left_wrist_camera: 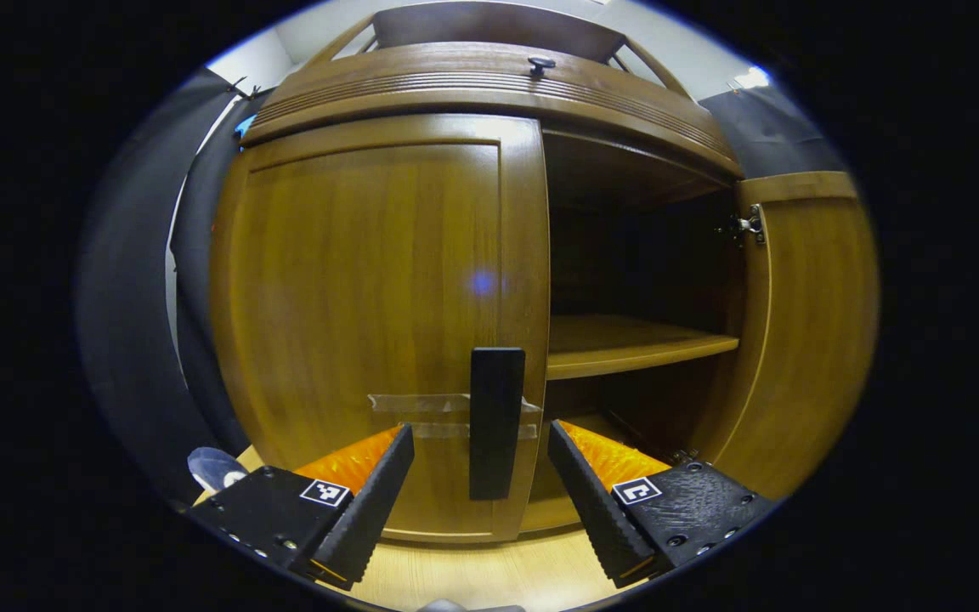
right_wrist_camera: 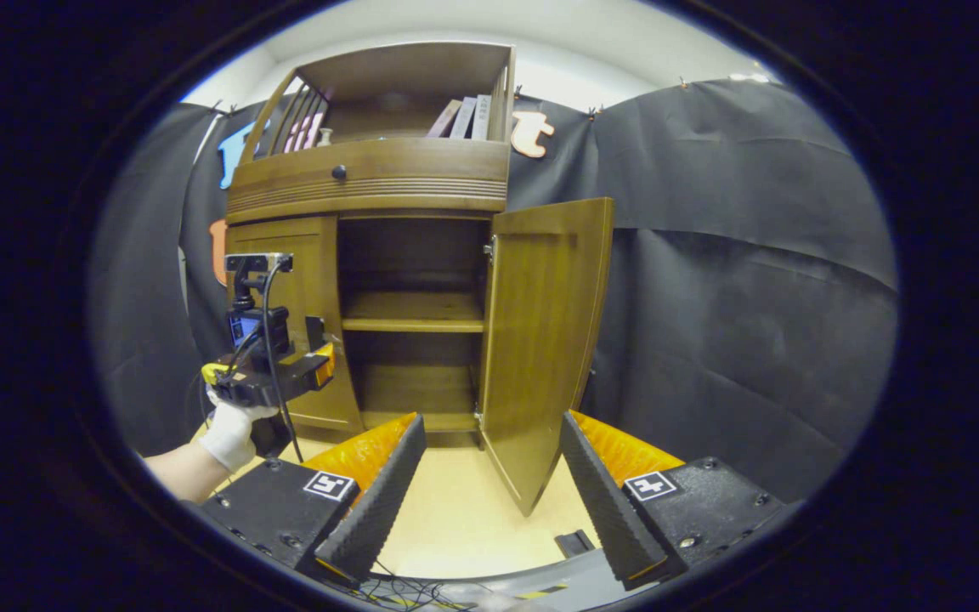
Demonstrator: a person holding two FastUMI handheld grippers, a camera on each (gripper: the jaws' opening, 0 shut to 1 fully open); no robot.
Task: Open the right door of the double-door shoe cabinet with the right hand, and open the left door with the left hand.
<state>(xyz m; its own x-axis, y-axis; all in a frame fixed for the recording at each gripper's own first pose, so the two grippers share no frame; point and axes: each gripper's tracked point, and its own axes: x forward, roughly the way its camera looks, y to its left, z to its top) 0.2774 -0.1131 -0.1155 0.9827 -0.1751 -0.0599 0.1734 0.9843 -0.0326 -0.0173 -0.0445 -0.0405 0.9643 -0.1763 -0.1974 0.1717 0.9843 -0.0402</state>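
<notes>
While the left door stands closed, its dark handle sits just ahead of the left gripper, between the two spread fingers, not clamped. To the right of that gripper the right door is swung wide open. The right gripper has its fingers apart and holds nothing, well back from the cabinet.

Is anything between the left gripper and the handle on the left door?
Nothing visible. The left gripper has its jaws open, and the handle on the closed left door lies straight ahead between them.
</notes>
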